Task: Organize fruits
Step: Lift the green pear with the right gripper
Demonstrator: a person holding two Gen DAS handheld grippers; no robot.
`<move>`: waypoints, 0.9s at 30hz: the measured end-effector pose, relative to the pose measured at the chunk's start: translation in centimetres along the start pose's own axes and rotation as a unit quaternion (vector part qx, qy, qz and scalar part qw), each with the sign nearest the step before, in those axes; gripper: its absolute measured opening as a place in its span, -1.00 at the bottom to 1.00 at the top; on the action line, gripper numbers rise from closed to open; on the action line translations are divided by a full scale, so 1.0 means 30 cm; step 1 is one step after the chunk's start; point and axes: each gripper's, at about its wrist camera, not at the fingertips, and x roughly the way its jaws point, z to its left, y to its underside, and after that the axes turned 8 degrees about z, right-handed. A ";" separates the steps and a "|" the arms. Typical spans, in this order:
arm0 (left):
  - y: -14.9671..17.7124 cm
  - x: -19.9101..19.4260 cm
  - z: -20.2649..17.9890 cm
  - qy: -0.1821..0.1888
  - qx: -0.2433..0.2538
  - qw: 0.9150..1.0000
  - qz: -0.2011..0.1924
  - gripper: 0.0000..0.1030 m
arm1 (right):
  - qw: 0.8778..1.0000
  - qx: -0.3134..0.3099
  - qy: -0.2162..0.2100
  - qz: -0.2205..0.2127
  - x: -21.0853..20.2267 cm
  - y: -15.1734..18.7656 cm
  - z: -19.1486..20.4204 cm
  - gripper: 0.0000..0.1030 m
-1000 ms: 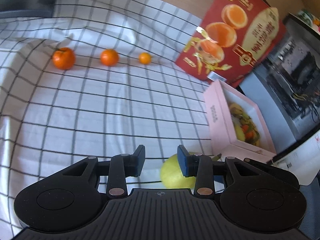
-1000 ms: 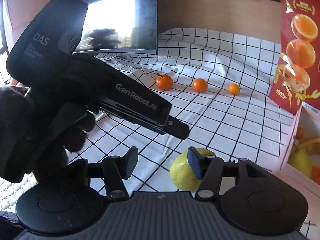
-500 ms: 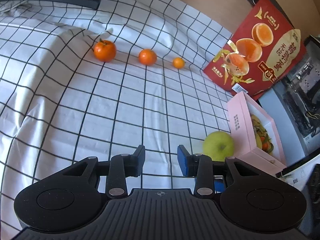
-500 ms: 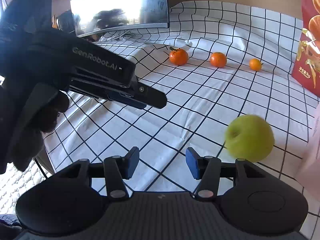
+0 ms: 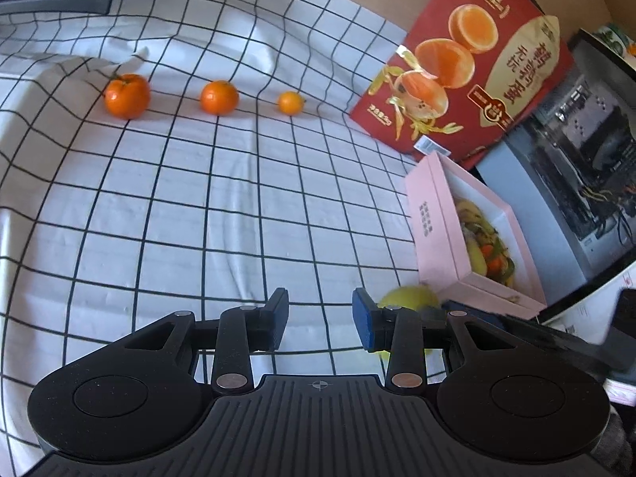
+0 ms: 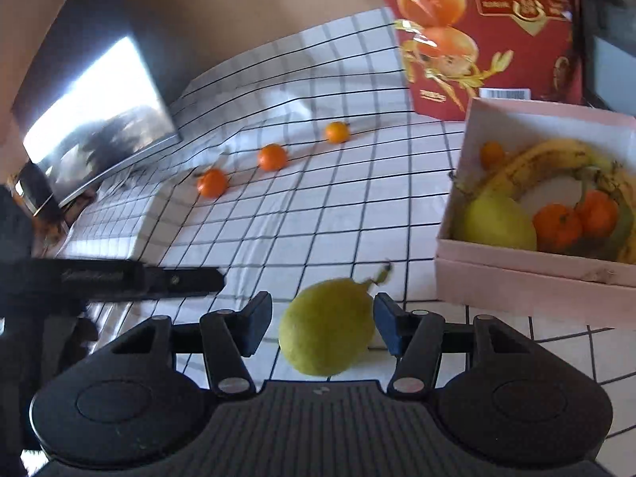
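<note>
A green apple (image 6: 326, 328) with a short stem lies on the checked cloth (image 6: 357, 206) between the fingers of my right gripper (image 6: 320, 324). Its jaws are opening, and slim gaps show on both sides of the fruit. In the left wrist view the same apple (image 5: 409, 298) peeks out behind the right finger of my left gripper (image 5: 320, 316), which is open and holds nothing. Three oranges (image 5: 218, 97) sit in a row at the back of the cloth. To the right, a pink box (image 6: 516, 274) holds bananas, oranges and a yellow-green fruit.
A red orange carton (image 5: 457, 71) leans behind the pink box (image 5: 433, 214). A monitor (image 6: 95, 131) stands at the back left. My left gripper (image 6: 214, 280) reaches in from the left in the right wrist view. Bare cloth lies between the apple and the oranges.
My right gripper has rolled and shifted right, so the apple now sits between its jaws instead of off to the right. Those jaws stand wider. The left gripper swung away and back.
</note>
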 end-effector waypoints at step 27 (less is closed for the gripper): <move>0.029 -0.013 0.121 -0.023 -0.045 0.999 0.010 -0.24 | 0.993 0.103 -0.022 0.052 0.214 -0.074 -0.014 0.43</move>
